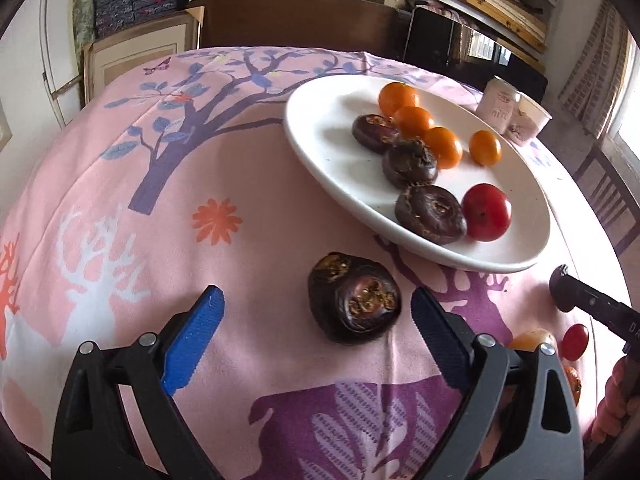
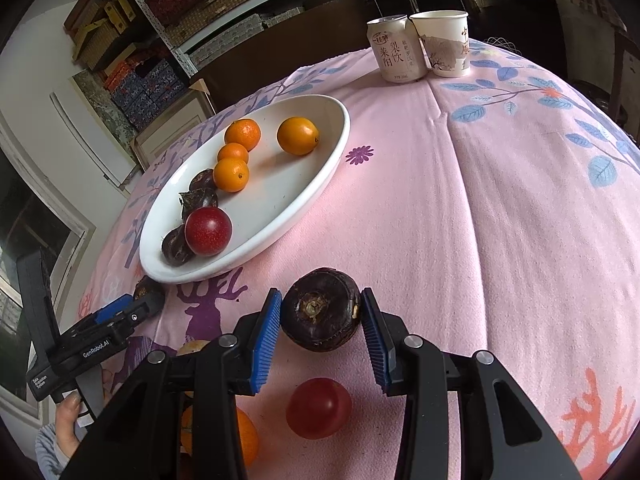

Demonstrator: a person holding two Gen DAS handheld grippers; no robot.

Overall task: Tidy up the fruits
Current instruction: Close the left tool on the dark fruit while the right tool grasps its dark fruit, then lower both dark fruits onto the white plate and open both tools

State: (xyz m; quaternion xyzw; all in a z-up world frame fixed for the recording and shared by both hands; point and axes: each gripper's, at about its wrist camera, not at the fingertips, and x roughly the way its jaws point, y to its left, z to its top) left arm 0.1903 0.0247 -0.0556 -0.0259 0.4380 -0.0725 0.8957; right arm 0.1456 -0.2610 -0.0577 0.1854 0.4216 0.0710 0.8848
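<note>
A white oval plate (image 1: 320,148) (image 2: 304,196) holds several orange fruits (image 1: 443,147) (image 2: 298,136), three dark water chestnuts (image 1: 430,214) (image 2: 176,246) and a red fruit (image 1: 487,212) (image 2: 208,231). My left gripper (image 1: 316,308) is open, its blue pads on either side of a dark water chestnut (image 1: 354,304) lying on the cloth, not touching it. My right gripper (image 2: 320,316) is shut on another dark water chestnut (image 2: 320,308), held just above the cloth. A red fruit (image 2: 319,408) and an orange fruit (image 2: 244,436) lie on the cloth below the right gripper.
A drink can (image 2: 394,50) and a paper cup (image 2: 444,44) stand at the far table edge, beyond the plate. The pink patterned tablecloth (image 1: 160,200) covers the table. Shelves with boxes stand behind. The left gripper body (image 2: 92,340) shows at the left of the right wrist view.
</note>
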